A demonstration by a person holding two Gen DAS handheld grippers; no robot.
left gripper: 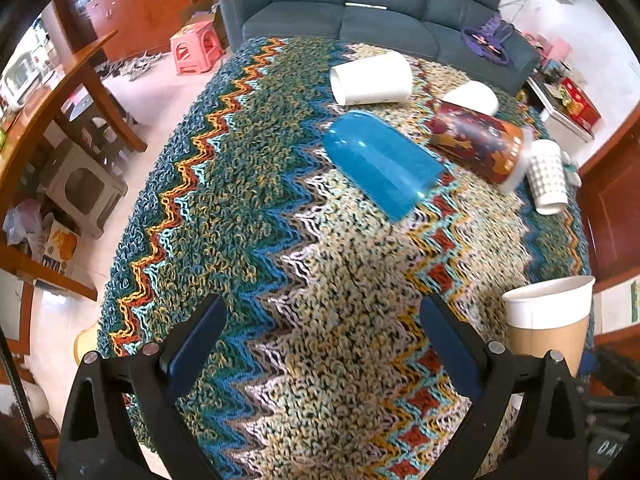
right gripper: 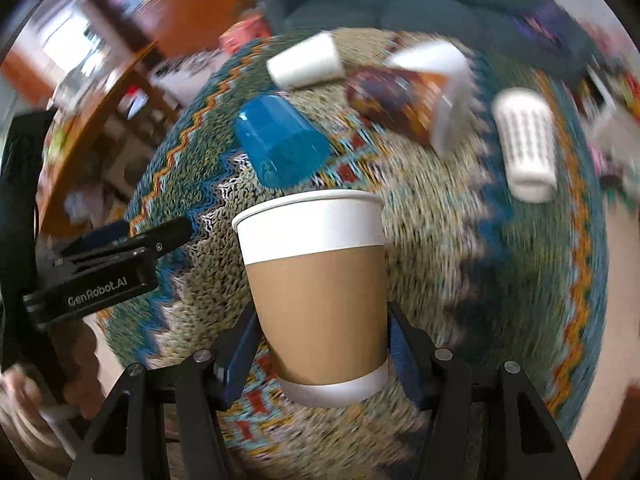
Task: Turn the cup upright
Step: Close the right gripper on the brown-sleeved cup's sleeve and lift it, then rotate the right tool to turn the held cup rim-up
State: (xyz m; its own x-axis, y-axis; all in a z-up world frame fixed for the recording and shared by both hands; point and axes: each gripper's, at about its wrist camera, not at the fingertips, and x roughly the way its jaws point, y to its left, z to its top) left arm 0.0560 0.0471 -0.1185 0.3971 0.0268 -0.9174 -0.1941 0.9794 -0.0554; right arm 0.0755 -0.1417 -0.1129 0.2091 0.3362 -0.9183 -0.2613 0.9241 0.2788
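Note:
My right gripper is shut on a brown and white paper cup and holds it upright, rim up, above the zigzag-patterned table cover. The same cup shows at the right edge of the left wrist view. My left gripper is open and empty over the cover; it also shows from the side in the right wrist view. A blue plastic cup lies on its side ahead, also seen in the right wrist view.
More cups lie on their sides at the far end: a white paper cup, a dark printed cup, a white dotted cup and a small white one. A grey sofa stands behind, a wooden table at left.

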